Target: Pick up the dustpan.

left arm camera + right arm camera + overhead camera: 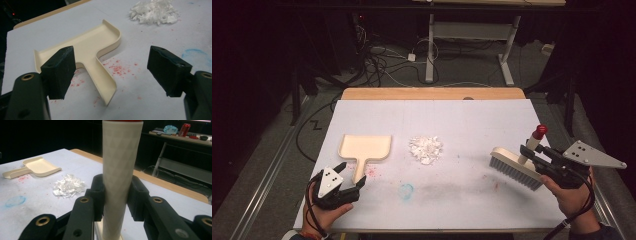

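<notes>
A small heap of white shredded paper scraps (426, 148) lies near the middle of the white-covered table (472, 120) and serves as the reference here. To its left, a little apart, a cream plastic dustpan with a flat tray and a short straight handle (363, 149) lies flat, its handle pointing toward the person's edge of the table, with red specks scattered on the surface beside the handle. The left gripper (350, 176), held in the person's left hand, sits on the near-left side of the heap, its black jaws spread wide with nothing between them; in the left gripper view the end of the dustpan's handle (106, 85) lies just ahead, between the two pads (60, 70) but untouched. Well to the right of the heap, the right gripper (532, 153) is clamped on the upright cream handle of a hand brush with a red cap and pale bristles (515, 168), the bristles down on the table.
</notes>
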`<state>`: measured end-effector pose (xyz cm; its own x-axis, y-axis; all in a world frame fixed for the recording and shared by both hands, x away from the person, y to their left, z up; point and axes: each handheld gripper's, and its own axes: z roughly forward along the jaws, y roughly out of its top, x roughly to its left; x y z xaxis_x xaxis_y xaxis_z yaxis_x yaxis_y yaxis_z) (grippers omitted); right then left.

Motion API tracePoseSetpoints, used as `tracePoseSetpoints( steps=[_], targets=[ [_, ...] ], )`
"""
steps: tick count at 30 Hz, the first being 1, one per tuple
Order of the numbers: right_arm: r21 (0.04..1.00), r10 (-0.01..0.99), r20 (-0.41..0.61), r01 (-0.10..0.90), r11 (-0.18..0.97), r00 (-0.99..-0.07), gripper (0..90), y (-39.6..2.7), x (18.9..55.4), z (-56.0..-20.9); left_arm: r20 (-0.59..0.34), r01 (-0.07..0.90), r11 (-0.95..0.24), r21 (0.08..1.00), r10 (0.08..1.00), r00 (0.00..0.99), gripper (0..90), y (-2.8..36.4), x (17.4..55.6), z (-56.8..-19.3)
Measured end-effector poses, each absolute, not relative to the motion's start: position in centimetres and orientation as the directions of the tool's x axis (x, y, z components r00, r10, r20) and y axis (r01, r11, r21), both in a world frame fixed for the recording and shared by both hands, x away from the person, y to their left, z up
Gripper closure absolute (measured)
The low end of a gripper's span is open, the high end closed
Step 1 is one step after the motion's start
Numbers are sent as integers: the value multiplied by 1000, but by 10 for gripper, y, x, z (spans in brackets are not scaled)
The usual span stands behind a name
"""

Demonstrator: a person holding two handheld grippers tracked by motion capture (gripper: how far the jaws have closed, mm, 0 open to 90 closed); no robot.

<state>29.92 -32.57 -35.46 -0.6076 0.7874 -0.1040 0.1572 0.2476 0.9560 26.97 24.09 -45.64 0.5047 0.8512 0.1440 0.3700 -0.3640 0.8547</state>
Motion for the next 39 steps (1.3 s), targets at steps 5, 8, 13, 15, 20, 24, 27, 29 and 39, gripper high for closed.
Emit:
tracePoseSetpoints(
  steps=[5,8,13,15,20,24,27,29,39],
  targets=[
    [954,790,-112,157,255,-602,703,-325,300,-356,146,394,-378,838,850,506,210,237,270,-458],
    [954,791,-114,157,256,-601,703,-324,301,-356,145,422,-384,821,856,497,213,238,272,-461],
    [951,790,-122,157,267,-601,703,-320,304,-356,114,472,-349,810,882,457,213,242,271,-461],
    [951,792,-119,160,264,-599,703,-319,305,-357,97,489,-329,808,893,440,213,242,270,-459],
    [951,791,-122,158,266,-599,703,-318,307,-358,56,551,-293,781,912,406,213,237,268,-460],
    [952,794,-119,159,262,-596,703,-317,310,-358,27,605,-254,755,933,358,218,233,276,-464],
    [950,794,-121,164,267,-595,703,-316,312,-359,-21,643,-206,738,944,328,224,233,293,-468],
    [950,797,-119,164,264,-593,703,-316,312,-359,-35,690,-188,699,955,295,231,231,312,-475],
    [952,801,-119,162,259,-586,703,-316,312,-358,-33,731,-175,660,965,260,311,221,353,-484]
  ],
)
